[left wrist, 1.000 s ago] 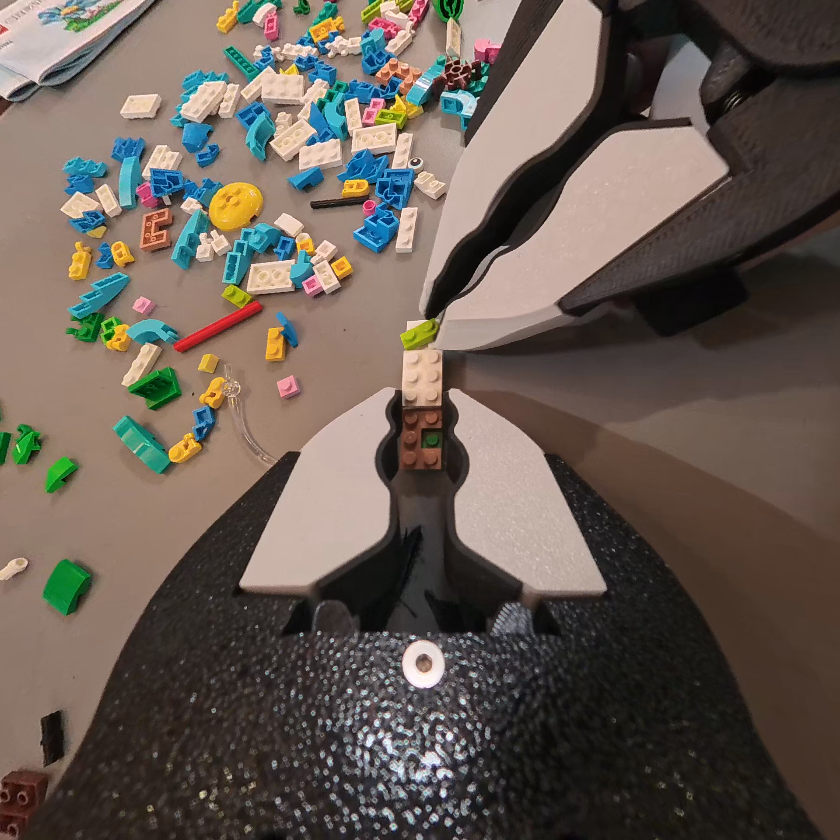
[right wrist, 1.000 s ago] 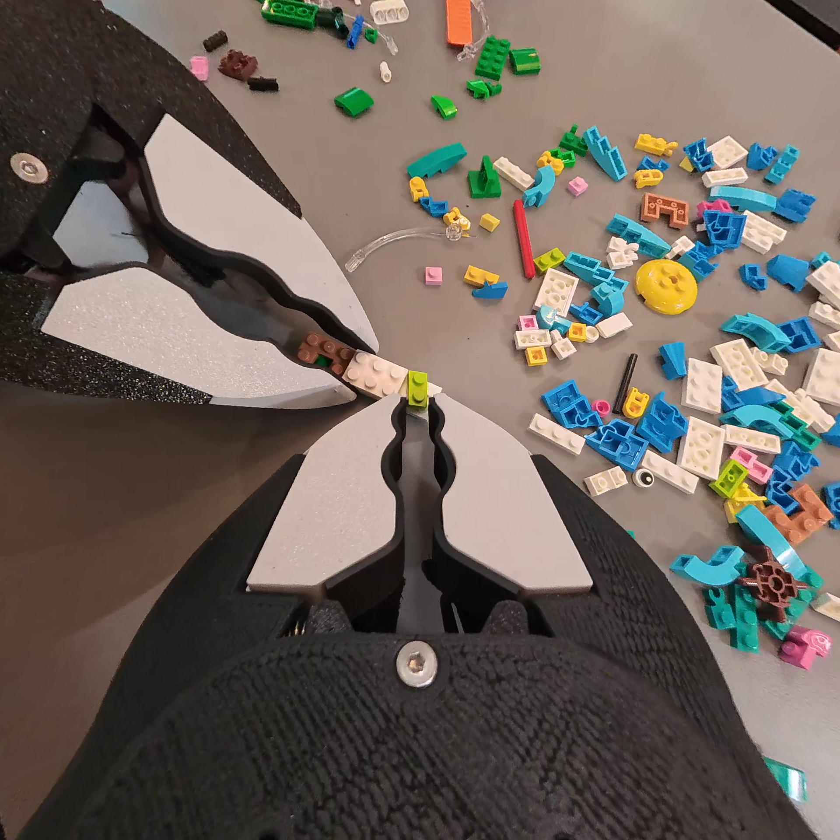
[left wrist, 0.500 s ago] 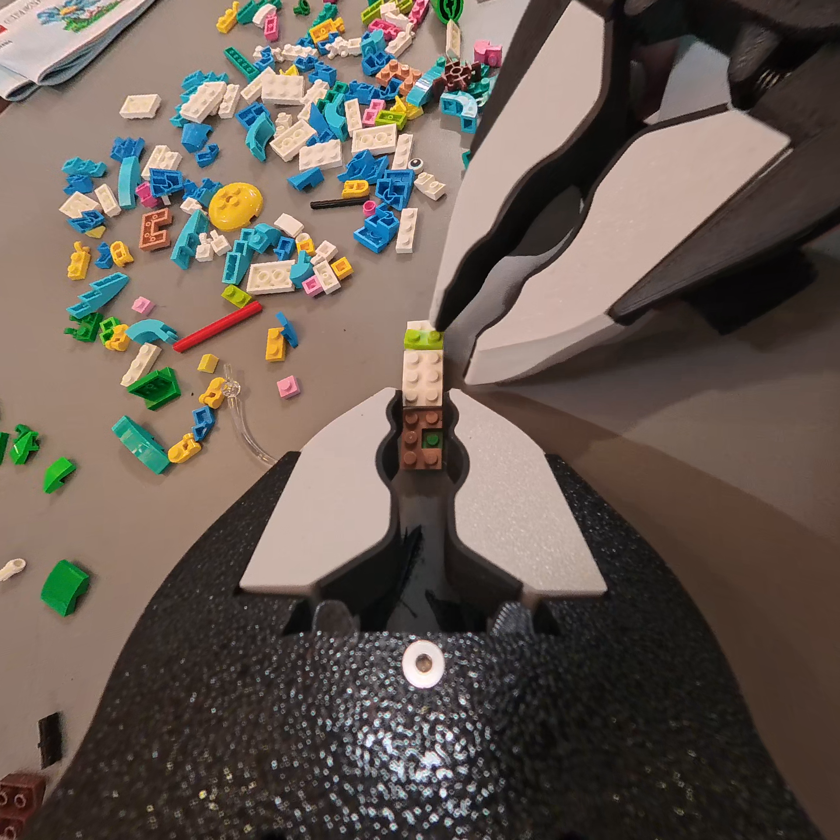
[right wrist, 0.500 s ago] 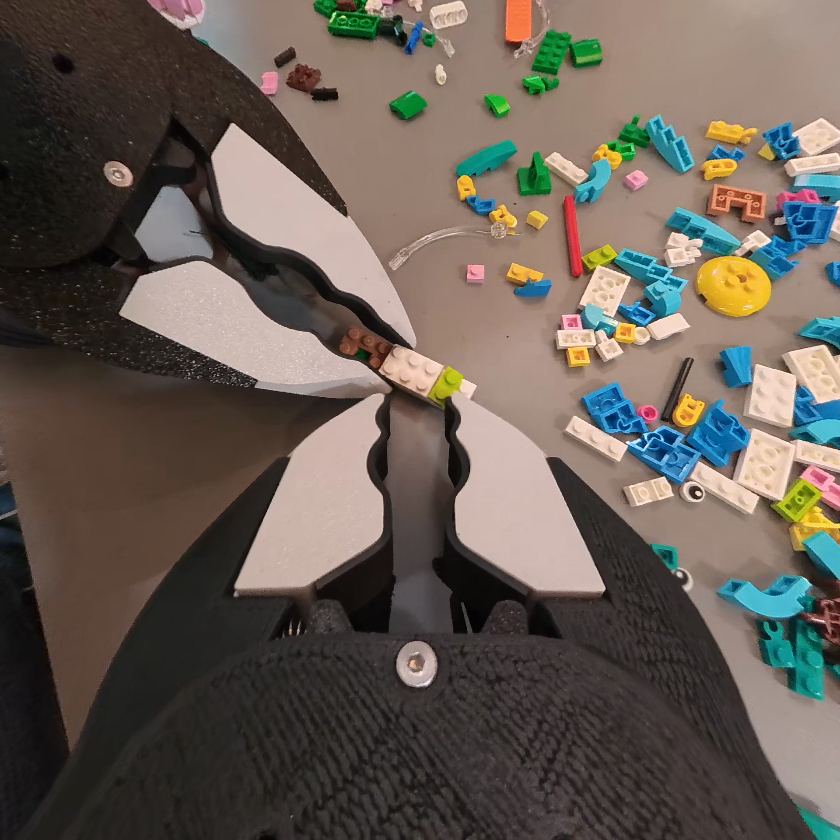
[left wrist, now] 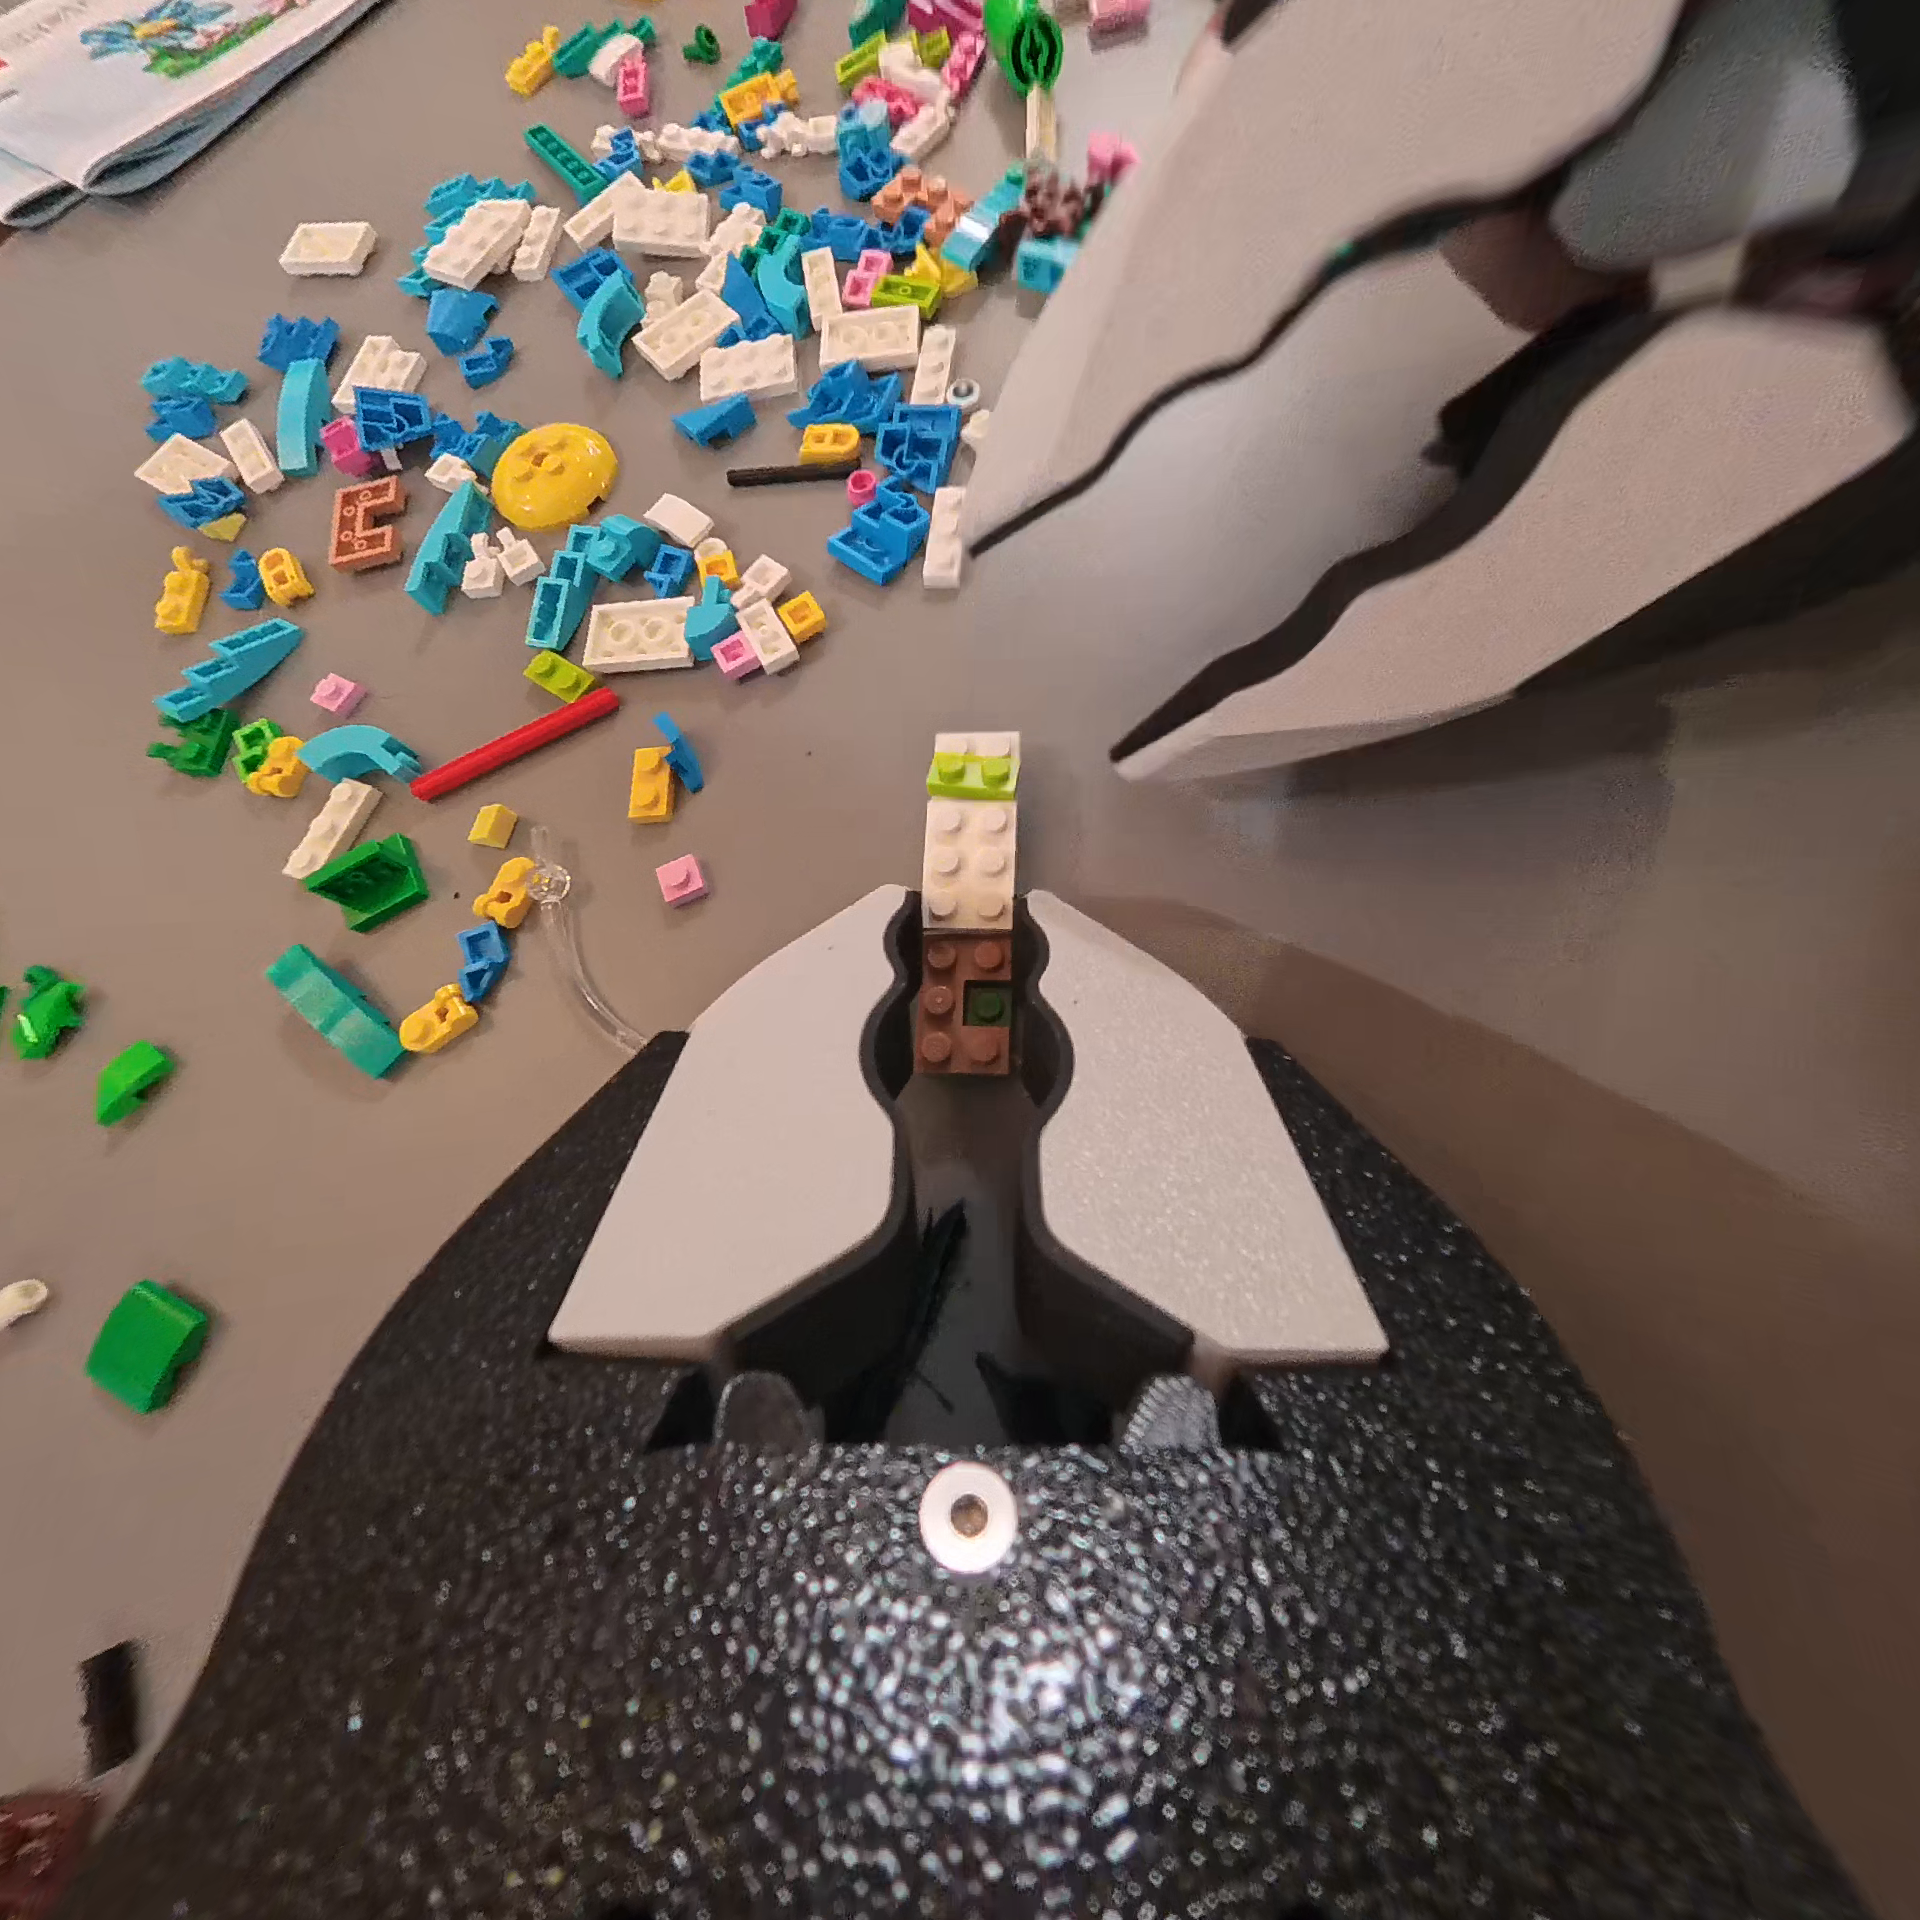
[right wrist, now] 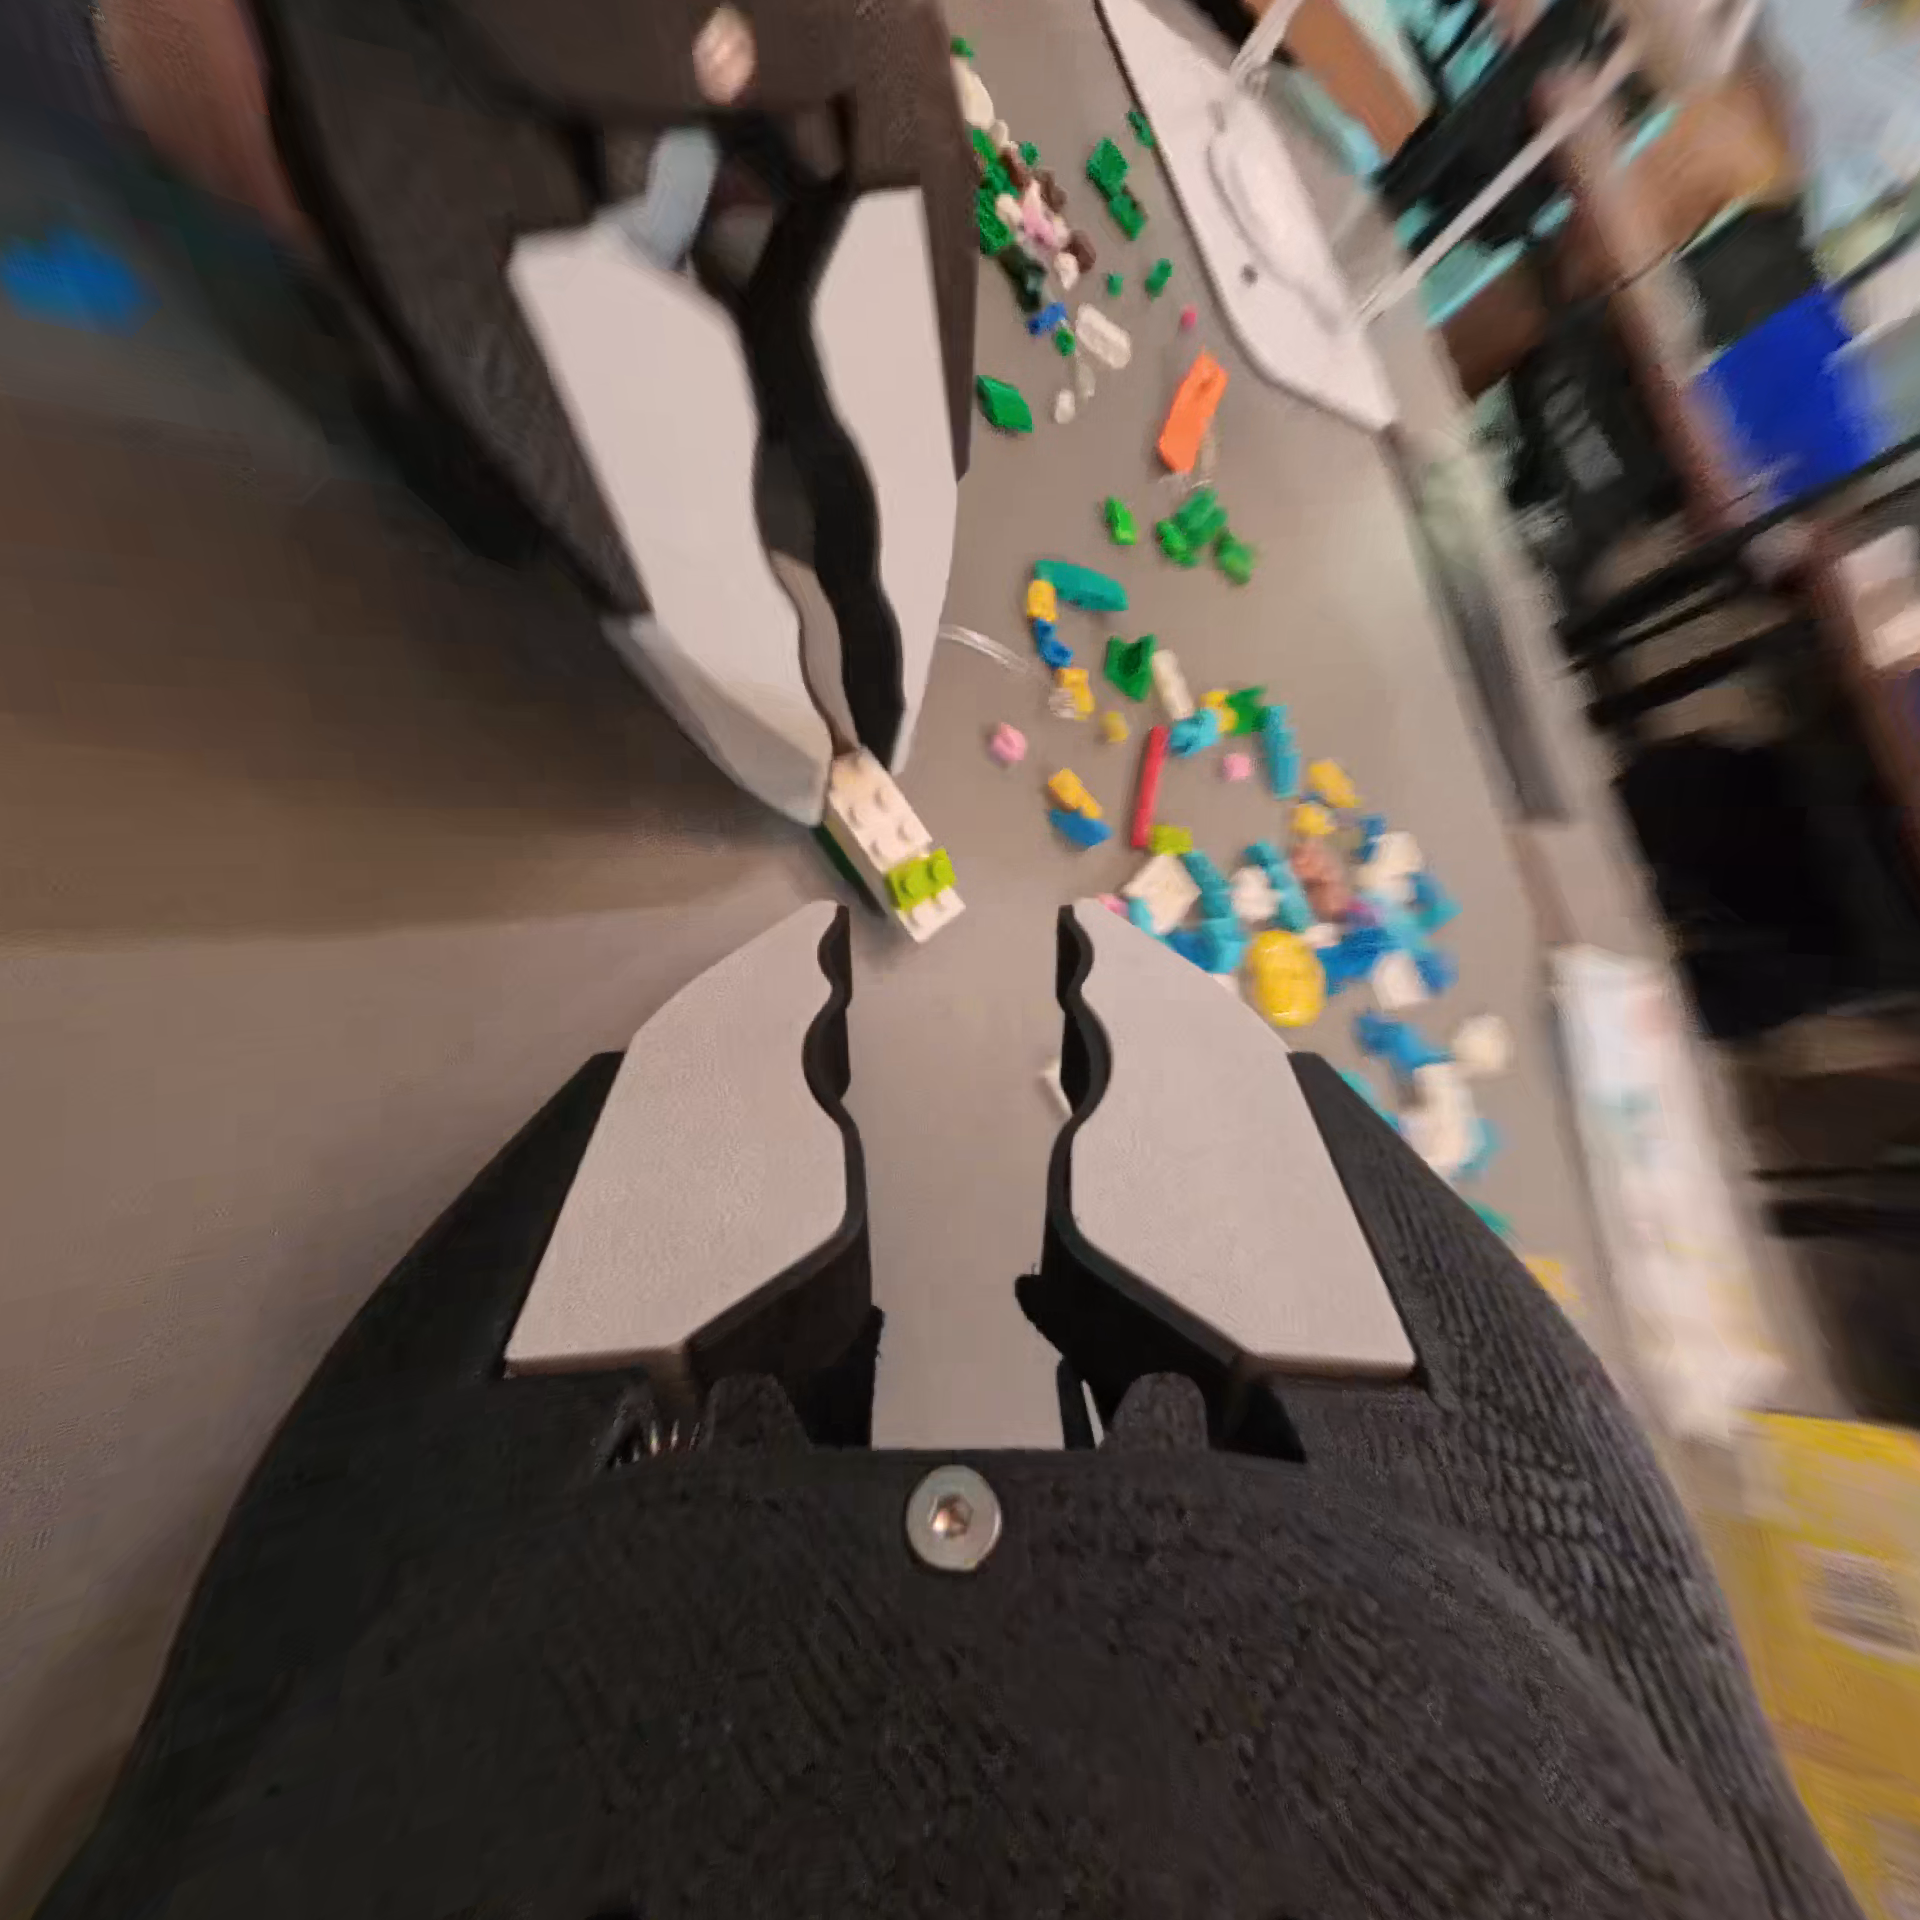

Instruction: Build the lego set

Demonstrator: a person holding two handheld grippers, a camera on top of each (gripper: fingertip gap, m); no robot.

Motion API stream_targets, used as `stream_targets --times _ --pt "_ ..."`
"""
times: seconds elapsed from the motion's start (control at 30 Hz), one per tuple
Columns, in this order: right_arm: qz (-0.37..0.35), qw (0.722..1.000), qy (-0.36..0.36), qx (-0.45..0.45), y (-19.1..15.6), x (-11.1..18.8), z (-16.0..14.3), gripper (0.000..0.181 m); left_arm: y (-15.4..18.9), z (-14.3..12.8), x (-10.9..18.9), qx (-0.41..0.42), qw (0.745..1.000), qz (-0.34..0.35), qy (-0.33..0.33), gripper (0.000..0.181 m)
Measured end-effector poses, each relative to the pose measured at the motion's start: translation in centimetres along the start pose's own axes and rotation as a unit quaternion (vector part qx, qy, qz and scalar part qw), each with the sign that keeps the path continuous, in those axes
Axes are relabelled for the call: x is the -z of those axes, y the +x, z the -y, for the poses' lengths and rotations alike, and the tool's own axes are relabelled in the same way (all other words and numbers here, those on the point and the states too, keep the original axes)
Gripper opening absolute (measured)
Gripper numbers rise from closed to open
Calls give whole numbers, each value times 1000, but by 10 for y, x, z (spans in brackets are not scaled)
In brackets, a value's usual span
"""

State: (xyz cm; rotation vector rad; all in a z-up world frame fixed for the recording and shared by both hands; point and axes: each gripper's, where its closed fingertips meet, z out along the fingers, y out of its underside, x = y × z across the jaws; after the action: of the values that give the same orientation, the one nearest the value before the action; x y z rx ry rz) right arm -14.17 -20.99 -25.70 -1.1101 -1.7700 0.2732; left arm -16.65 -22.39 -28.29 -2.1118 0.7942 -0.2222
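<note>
Your left claw (left wrist: pixel 968 909) gripped the brick stack (left wrist: pixel 970 873); your right claw (right wrist: pixel 951 914) gaped empty beside it, loose bricks (left wrist: pixel 582 436) crowding the bench (left wrist: pixel 1455 935), background blurred.

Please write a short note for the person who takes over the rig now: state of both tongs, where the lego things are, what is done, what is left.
Left tongs: shut on the small assembly, gripped at its brown end, with the white part sticking out past the tips.
Right tongs: open, empty, apart from the assembly.
Done: the lime plate sits on the white part near its far end.
Loose bricks lie scattered on the grey table; the instruction booklet is at its far left corner.
Left: most of the set. Probably fetch the next brick with the right tongs.
</note>
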Motion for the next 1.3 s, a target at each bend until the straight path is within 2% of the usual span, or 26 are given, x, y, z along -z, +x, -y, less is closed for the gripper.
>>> stream_targets --times 0.1,0.2,0.33,0.43,0.83,1.17,1.27,1.3 --pt "-86 978 -39 183 7 -4 -2 36 3 9 6 50 998 -36 31 16" --pt "-135 951 -46 273 9 -8 5 29 2 14 12 68 995 -48 45 16" --pt "-159 941 -54 295 14 -10 9 23 8 21 16 90 991 -73 60 16" --pt "-162 934 -55 312 15 -11 10 10 7 24 18 93 990 -76 67 16" --pt "-145 885 -43 440 5 -10 10 7 16 15 14 81 991 -98 32 16" --pt "-127 906 -44 402 4 -12 3 6 16 15 9 74 992 -94 36 17" --pt "-118 931 -49 341 9 -13 -1 7 14 13 9 48 996 -78 20 42" --pt "-116 938 -51 324 11 -13 -2 7 14 11 8 34 997 -70 12 44"
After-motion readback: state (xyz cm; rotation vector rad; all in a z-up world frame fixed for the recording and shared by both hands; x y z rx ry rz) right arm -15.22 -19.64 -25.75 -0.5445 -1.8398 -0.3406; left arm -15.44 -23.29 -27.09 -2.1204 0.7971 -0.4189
